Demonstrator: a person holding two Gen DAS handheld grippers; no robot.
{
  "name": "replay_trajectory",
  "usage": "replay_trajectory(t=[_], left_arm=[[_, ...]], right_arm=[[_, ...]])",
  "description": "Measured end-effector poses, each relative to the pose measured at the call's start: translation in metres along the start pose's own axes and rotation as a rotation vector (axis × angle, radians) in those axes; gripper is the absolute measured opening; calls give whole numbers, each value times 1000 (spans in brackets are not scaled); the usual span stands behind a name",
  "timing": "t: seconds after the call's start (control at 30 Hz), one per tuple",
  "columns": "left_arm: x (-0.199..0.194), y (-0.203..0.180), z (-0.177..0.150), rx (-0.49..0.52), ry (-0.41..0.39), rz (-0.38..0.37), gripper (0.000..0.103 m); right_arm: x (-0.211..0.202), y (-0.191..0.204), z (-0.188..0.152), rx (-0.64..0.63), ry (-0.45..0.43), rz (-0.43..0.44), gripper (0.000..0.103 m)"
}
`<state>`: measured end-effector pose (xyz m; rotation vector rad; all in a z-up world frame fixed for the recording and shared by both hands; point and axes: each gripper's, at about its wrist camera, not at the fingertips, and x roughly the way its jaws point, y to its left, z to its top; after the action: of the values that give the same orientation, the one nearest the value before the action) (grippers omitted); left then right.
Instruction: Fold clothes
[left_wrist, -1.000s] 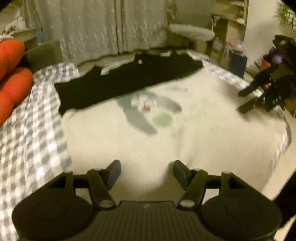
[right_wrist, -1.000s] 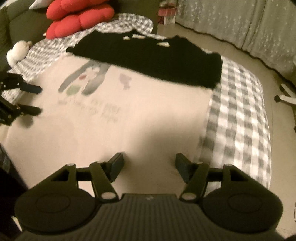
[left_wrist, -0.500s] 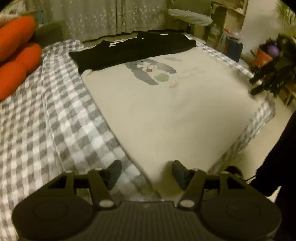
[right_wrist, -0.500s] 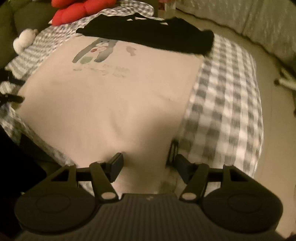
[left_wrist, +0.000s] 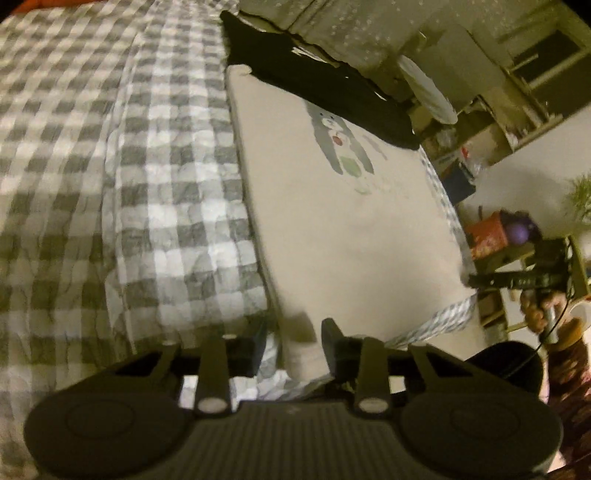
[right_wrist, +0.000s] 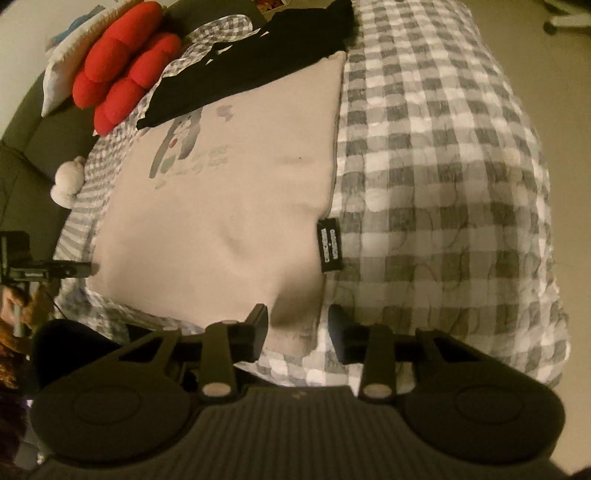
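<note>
A cream shirt (left_wrist: 343, 221) with a grey cartoon print lies flat on the checked bed, also in the right wrist view (right_wrist: 229, 206). A black garment (left_wrist: 314, 81) lies across its far end, also in the right wrist view (right_wrist: 251, 62). My left gripper (left_wrist: 293, 338) is open, its jaws on either side of the shirt's near left corner at the bed edge. My right gripper (right_wrist: 297, 325) is open around the near right corner, just below a black side label (right_wrist: 330, 244). Each gripper shows small in the other's view.
The grey-and-white checked bedspread (left_wrist: 110, 166) covers the bed, also in the right wrist view (right_wrist: 443, 184). Red cushions (right_wrist: 122, 74) and a small white plush (right_wrist: 68, 181) lie at the far left. Shelves and a red box (left_wrist: 487, 236) stand beyond the bed edge.
Both grippers came down and back from above the shirt's middle to its near corners at the bed edge. The jaws now straddle the cloth.
</note>
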<state>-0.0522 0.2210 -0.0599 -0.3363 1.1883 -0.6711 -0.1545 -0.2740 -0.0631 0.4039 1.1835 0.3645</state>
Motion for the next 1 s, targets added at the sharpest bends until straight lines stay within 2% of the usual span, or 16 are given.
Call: replay_trajectory(t=[0.13,0.33,0.4,0.47,0.6,0.87,1.0], left_arm=[[7,4,-2,-33,31,-57,25],[18,8,-4,-53,44,-77,24],[19,9,-5,-61,42,-83,21],[18,10,-6,-68,34,-84,12],[11,9,-11,-74,4,-110,7],[0,-1,-13,-104,-102,-207,7],[-9,-4,-8,-130,-169,-244,7]], right_arm=[[-1,-7,-1,31,10,46,33],[0,-13,-1,68,8,95,31],[0,-14,-2,74,6,103,26],[0,-17,-4,88,-1,109,17],[-4,-24,-8,126,-30,144,11],[-25,-25,-13,178,-134,243,11],[-36,-17,-8,198,-199,263,11]])
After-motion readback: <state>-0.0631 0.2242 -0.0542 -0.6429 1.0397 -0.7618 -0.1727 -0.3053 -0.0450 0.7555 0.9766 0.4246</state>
